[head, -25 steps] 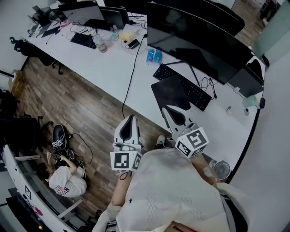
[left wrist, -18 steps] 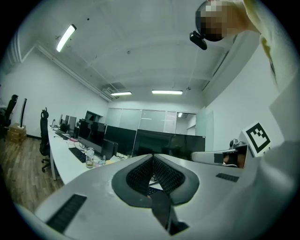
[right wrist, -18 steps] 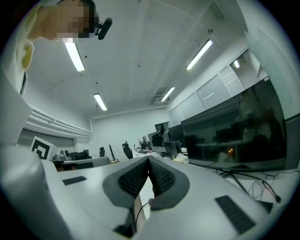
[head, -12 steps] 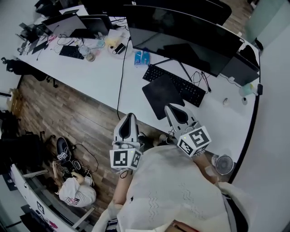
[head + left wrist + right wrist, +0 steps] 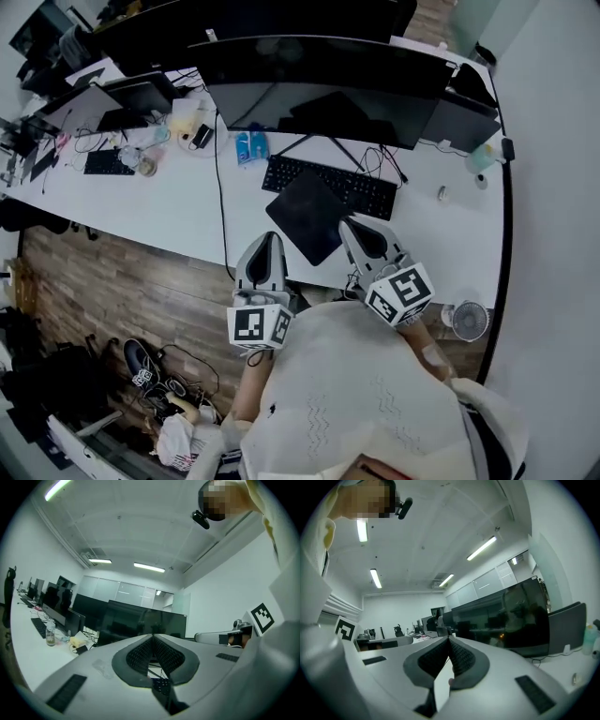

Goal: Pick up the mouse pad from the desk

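The black mouse pad lies turned at an angle on the white desk, just in front of the black keyboard. My right gripper is shut and empty, and its tip lines up with the pad's right corner in the head view; I cannot tell whether it touches. My left gripper is also shut and empty, over the desk's front edge just left of the pad's near corner. In the left gripper view the left gripper has its pads together. The right gripper shows the same in its own view.
A wide dark monitor stands behind the keyboard. A black cable runs down over the desk's front edge left of the pad. Blue bottles, laptops and clutter fill the desk's left. A small fan sits at the lower right.
The head view has swung, and the desk and mouse pad now sit further left and nearer the grippers. Both grippers have come forward from over the floor to the desk's edge. Both stay shut.
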